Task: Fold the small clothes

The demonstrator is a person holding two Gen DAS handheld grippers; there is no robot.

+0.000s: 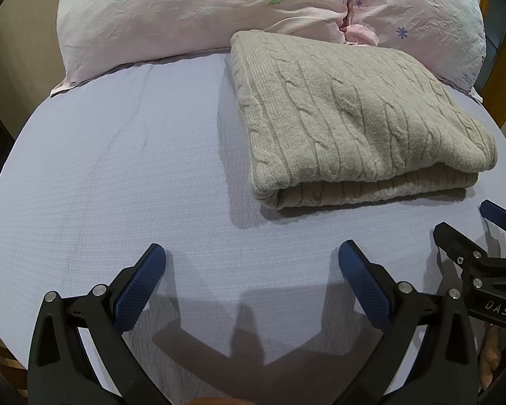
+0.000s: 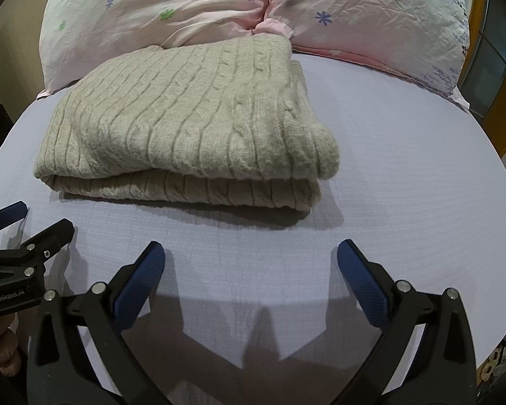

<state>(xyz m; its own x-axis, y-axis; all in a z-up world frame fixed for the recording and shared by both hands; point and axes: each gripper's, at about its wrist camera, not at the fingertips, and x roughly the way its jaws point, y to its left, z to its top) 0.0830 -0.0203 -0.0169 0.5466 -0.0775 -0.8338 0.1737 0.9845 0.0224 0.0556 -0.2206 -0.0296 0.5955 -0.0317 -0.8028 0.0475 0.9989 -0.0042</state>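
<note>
Left gripper (image 1: 251,256) hovered low over the lavender bedsheet (image 1: 118,175), jaws spread wide, nothing between the blue pads (image 1: 140,287); its forked shadow fell on the sheet directly beneath. In the left wrist view, the folded beige cable-knit sweater (image 1: 347,114) lay ahead and to the right of this gripper, apart from both fingers, near fold edge facing the cameras, far edge touching the pink floral pillows (image 1: 199,10) at the head of the bed. Sweater folded into a thick rectangle, upper layer overhanging the lower at the near edge. Right gripper (image 2: 251,256) sat just beside the left one, at a similar height above the sheet (image 2: 404,168), jaws likewise wide open and holding nothing. From the right wrist view the sweater (image 2: 192,114) lay ahead and to the left, again clear of the fingers, with bare sheet to its right. Pillows (image 2: 354,17) ran across the back; a wooden frame (image 2: 502,111) showed at far right.
</note>
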